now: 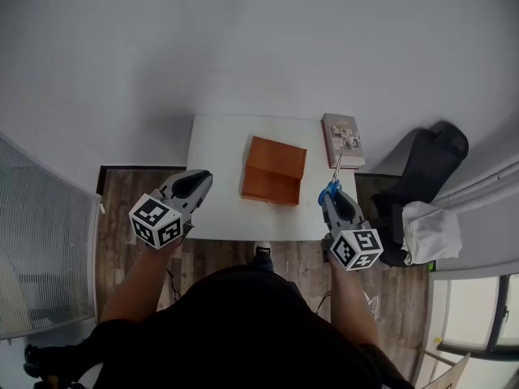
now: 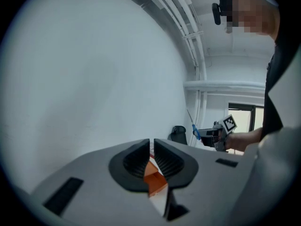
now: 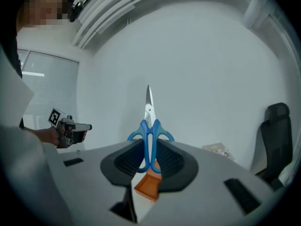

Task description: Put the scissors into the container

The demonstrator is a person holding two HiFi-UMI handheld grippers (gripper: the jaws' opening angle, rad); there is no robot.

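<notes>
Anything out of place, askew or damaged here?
Nothing serious. The right gripper is shut on the blue handles of the scissors, blades pointing away from it. The orange container sits slightly turned against the edges of the table and looks intact. The left gripper is shut on nothing.

Left claw closed, empty; right claw clamping scissors
</notes>
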